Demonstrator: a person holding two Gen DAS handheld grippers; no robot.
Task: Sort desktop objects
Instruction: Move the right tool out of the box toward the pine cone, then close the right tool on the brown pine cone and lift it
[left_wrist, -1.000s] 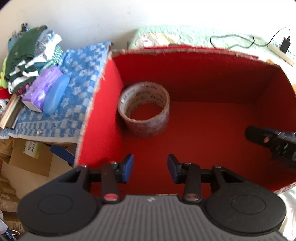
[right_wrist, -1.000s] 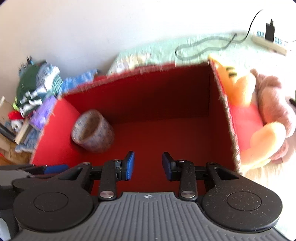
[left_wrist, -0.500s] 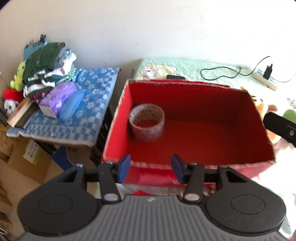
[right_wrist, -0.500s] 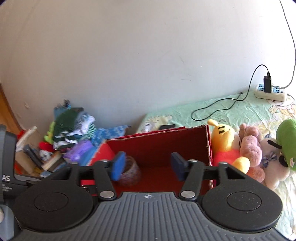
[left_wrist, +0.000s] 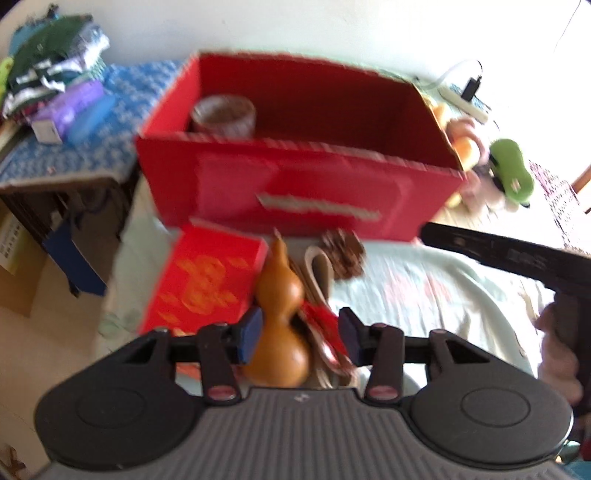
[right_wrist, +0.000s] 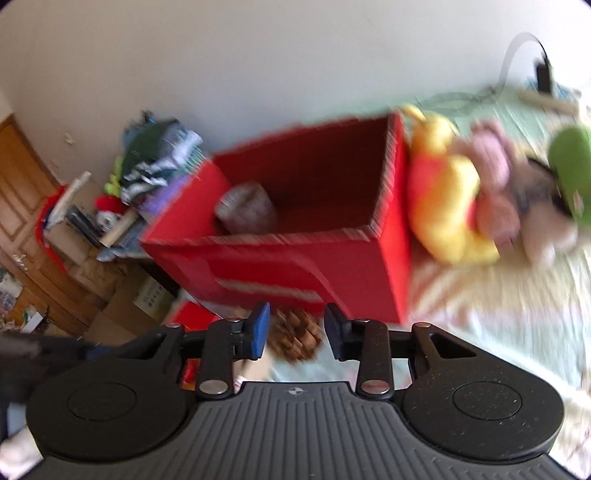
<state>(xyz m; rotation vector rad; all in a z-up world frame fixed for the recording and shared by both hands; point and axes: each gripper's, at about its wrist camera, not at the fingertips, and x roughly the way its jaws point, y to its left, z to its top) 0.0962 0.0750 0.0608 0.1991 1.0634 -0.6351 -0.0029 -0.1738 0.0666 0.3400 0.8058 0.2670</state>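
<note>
A red open box (left_wrist: 295, 192) stands on the bed with a tape roll (left_wrist: 223, 116) inside at its left end; it also shows in the right wrist view (right_wrist: 295, 258). In front of it lie a red packet (left_wrist: 207, 280), a tan gourd (left_wrist: 280, 317), a folded fan (left_wrist: 317, 273) and a pine cone (left_wrist: 341, 254). My left gripper (left_wrist: 297, 334) is open and hangs over the gourd. My right gripper (right_wrist: 295, 328) is open over the pine cone (right_wrist: 293, 336). The right tool's handle (left_wrist: 517, 258) shows at the left view's right side.
Plush toys (right_wrist: 454, 199) lean against the box's right side. A blue-cloth table (left_wrist: 66, 147) with folded clothes (left_wrist: 48, 74) and a purple pack stands left of the bed. A power strip (left_wrist: 465, 99) and cable lie at the back right. Cardboard boxes sit on the floor at left.
Both grippers have pulled back out of the red box and dropped low in front of it. The gourd, packet, fan and pine cone have come into view.
</note>
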